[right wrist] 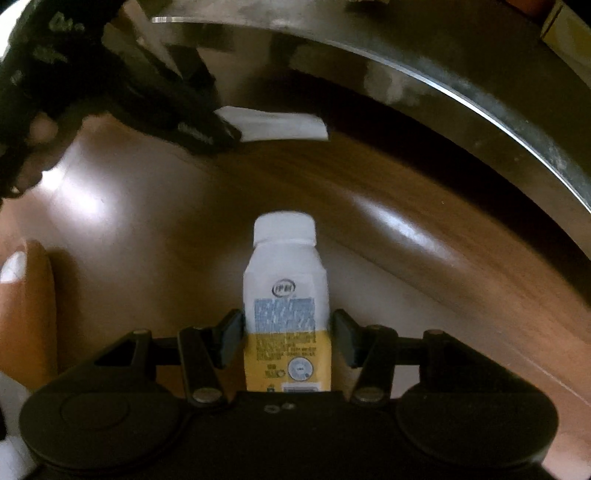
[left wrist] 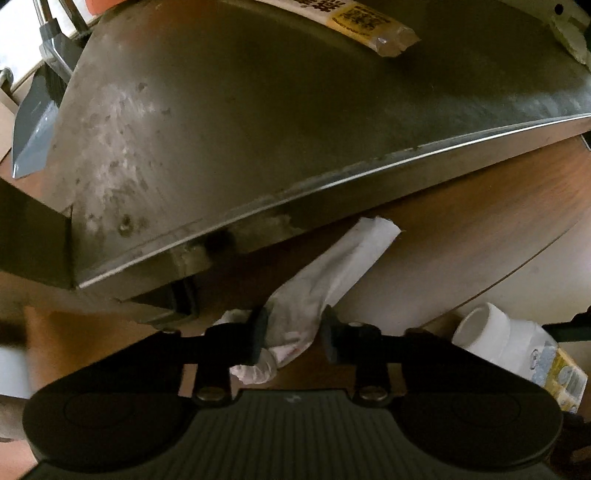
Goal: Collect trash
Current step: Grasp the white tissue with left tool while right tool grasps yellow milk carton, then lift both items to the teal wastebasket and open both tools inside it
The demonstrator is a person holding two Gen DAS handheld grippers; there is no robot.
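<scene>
Below the metal tray's (left wrist: 258,110) front edge, left gripper (left wrist: 294,334) jaws sat narrow, pinching a crumpled white paper wrapper (left wrist: 325,273) over the wooden table (left wrist: 461,229). Right gripper (right wrist: 287,341) jaws clamped the white-and-yellow drink bottle (right wrist: 286,295), cap pointing forward, above the table. A snack packet (left wrist: 354,22) lay in the tray.

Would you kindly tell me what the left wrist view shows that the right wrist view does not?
Only the left wrist view shows the left gripper shut on the crumpled tissue and a snack wrapper lying in the metal dustpan. Only the right wrist view shows the right gripper clamping the milk carton and its printed front. Both show the tissue, carton, dustpan and wooden floor.
</scene>
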